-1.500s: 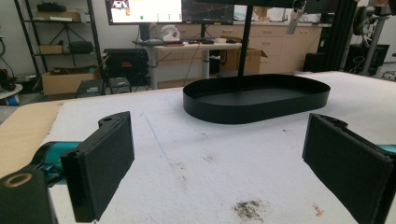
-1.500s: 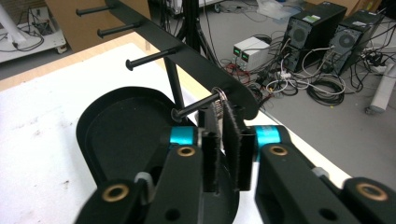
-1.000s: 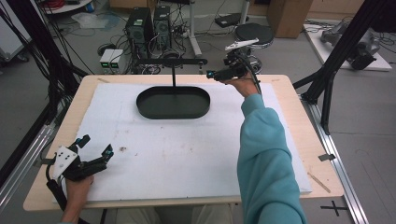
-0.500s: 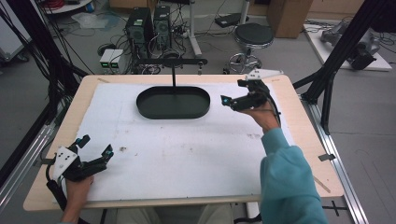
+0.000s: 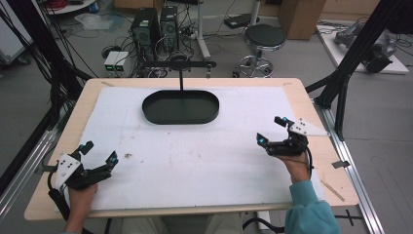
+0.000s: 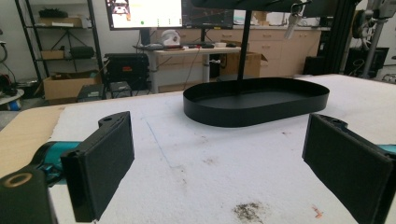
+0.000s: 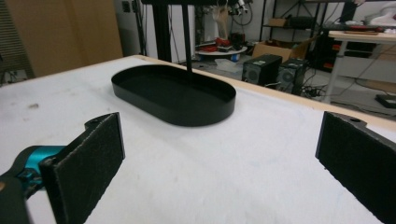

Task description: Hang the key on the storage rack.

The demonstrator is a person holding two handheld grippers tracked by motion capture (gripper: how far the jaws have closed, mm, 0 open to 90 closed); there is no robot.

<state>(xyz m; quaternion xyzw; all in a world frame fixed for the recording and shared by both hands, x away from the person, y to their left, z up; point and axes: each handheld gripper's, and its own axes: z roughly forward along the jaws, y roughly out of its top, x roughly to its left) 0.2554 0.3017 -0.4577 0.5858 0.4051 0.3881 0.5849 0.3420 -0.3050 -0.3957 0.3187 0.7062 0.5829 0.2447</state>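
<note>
The black tray (image 5: 180, 107) sits on the white mat (image 5: 195, 156) at its far middle, a thin post rising from its rear rim. The left gripper (image 5: 99, 153) rests near the mat's near-left corner, well apart from the tray, jaws spread and holding nothing. The right gripper (image 5: 272, 130) hovers to the tray's right and nearer the person, jaws likewise wide, nothing between them.

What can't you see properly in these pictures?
- The top of the thin black pole behind the tray: cut off by the top edge in the left gripper view.
- The right gripper hand's arm: cut off by the bottom edge in the high view.
- The small dark smudge on the white mat: too small in the high view to tell what it is.
- The writing on the screen: too blurred in the left gripper view.
</note>
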